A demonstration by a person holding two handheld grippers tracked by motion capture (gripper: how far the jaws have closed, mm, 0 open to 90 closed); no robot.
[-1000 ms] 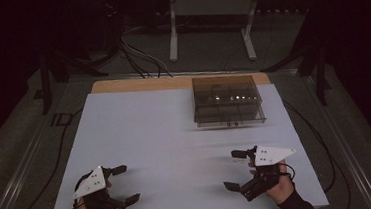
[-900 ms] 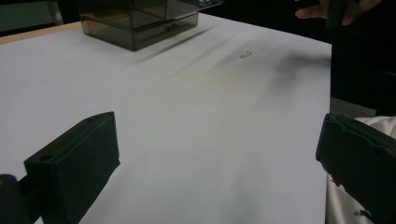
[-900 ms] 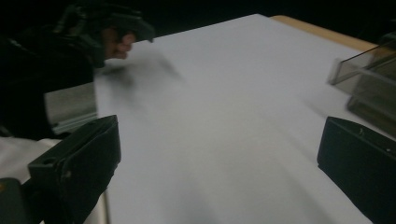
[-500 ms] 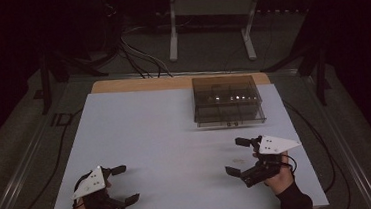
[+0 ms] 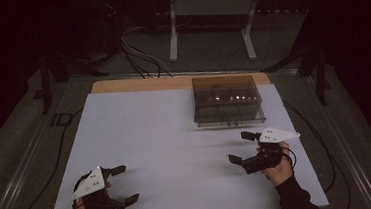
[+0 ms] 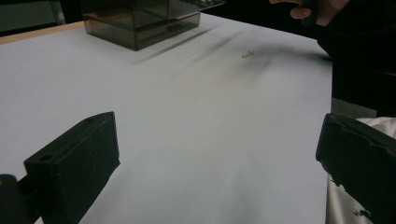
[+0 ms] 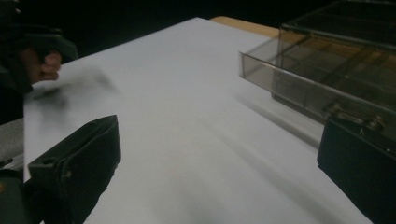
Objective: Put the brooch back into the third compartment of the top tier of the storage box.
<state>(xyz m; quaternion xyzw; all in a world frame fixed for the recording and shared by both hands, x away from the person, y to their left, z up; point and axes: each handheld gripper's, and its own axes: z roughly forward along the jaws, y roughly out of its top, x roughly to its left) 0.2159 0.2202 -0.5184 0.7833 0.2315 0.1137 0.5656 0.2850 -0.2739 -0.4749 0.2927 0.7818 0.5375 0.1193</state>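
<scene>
A smoky clear compartment box [image 5: 227, 101] with its lid closed sits at the far right of the white table top [image 5: 151, 137]; small shiny pieces glint inside it. It also shows in the left gripper view [image 6: 140, 21] and the right gripper view [image 7: 336, 60]. My left gripper [image 5: 127, 183] rests near the front left corner, open, with nothing between its jaws [image 6: 219, 154]. My right gripper [image 5: 239, 147] hovers a short way in front of the box, open and empty [image 7: 219, 158]. A tiny metallic bit [image 6: 247, 54] lies on the sheet near the right hand [image 6: 317, 9].
A wooden strip [image 5: 137, 84] runs along the table's far edge. Beyond it stand a metal frame's legs [image 5: 172, 30] and floor cables [image 5: 139, 58]. Another cable [image 5: 322, 144] trails off the right side. The left hand [image 7: 39, 63] holds its gripper at the table's far corner.
My right gripper has moved forward and slightly right, closer to the box, and has stayed open. The left gripper has barely shifted.
</scene>
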